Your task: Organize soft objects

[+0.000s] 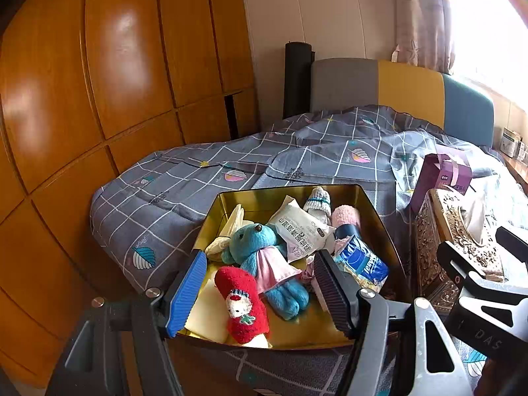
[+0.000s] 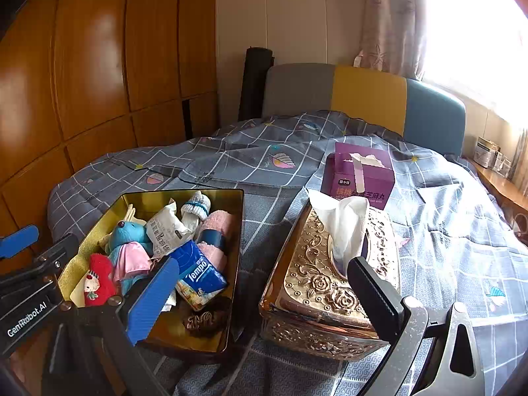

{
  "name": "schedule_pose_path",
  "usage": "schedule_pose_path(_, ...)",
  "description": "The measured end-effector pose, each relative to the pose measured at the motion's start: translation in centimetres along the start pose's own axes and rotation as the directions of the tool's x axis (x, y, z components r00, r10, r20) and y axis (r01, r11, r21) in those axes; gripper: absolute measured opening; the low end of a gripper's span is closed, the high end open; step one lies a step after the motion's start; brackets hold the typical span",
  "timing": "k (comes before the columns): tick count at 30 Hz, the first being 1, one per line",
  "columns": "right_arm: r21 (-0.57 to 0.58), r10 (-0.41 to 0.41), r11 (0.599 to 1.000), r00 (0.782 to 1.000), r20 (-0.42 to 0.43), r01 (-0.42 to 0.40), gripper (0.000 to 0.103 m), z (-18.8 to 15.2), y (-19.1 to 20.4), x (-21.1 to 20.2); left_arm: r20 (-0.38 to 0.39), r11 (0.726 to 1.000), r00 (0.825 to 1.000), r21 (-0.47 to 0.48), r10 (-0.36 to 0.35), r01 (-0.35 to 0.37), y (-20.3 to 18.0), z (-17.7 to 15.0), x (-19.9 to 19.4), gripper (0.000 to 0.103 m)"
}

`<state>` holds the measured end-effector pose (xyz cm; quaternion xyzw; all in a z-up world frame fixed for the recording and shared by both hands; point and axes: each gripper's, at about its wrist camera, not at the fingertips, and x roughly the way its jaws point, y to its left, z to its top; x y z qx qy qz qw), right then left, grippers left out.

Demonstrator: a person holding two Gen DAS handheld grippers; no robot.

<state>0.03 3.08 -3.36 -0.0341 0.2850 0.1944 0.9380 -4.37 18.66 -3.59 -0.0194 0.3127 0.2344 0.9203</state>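
Note:
A gold metal tin (image 1: pixel 231 203) (image 2: pixel 236 231) on the bed holds several soft items: a blue plush bear (image 1: pixel 254 247) (image 2: pixel 127 234), a red sock with a doll face (image 1: pixel 242 303) (image 2: pixel 99 279), a white wipes pack (image 1: pixel 302 227), a blue Tempo tissue pack (image 1: pixel 361 260) (image 2: pixel 198 270), a pink fuzzy sock (image 2: pixel 216 222) and a white baby sock (image 1: pixel 318 199). My left gripper (image 1: pixel 259 292) hangs open just over the tin's near end, empty. My right gripper (image 2: pixel 264 292) is open and empty, straddling the gap between the tin and an ornate gold tissue box (image 2: pixel 330 283).
A purple carton (image 2: pixel 359 173) (image 1: pixel 442 173) sits behind the tissue box (image 1: pixel 439 250). The bed's grey checked quilt (image 2: pixel 250 155) stretches back to a grey, yellow and blue headboard (image 2: pixel 366 95). Wooden wardrobe doors (image 1: pixel 99 82) stand left; a wooden ledge (image 2: pixel 501 184) runs along the right.

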Motion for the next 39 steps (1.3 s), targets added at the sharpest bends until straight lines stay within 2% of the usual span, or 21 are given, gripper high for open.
schedule_pose_path(25,-0.001,0.0,1.0,1.0,-0.004,0.0,0.103,-0.1,0.0,0.0,0.003,1.0,1.0,-0.009,-0.013,0.013,0.1,0.0,-0.2,0.068)
schedule_pose_path(31,-0.005,-0.003,1.0,1.0,-0.005,0.003,0.103,-0.2,0.1,0.2,0.012,0.996,0.997,-0.046,-0.073,0.074,0.4,0.0,-0.1,0.068)
schedule_pose_path(34,-0.003,-0.005,1.0,1.0,-0.004,0.005,0.103,-0.2,0.0,0.2,0.022,0.991,0.994,-0.074,-0.11,0.112,0.7,0.0,-0.1,0.06)
schedule_pose_path(39,0.019,-0.01,1.0,1.0,0.029,0.009,0.103,0.2,-1.1,-0.6,0.02,0.991,0.993,-0.067,-0.114,0.115,0.7,0.2,0.0,0.06)
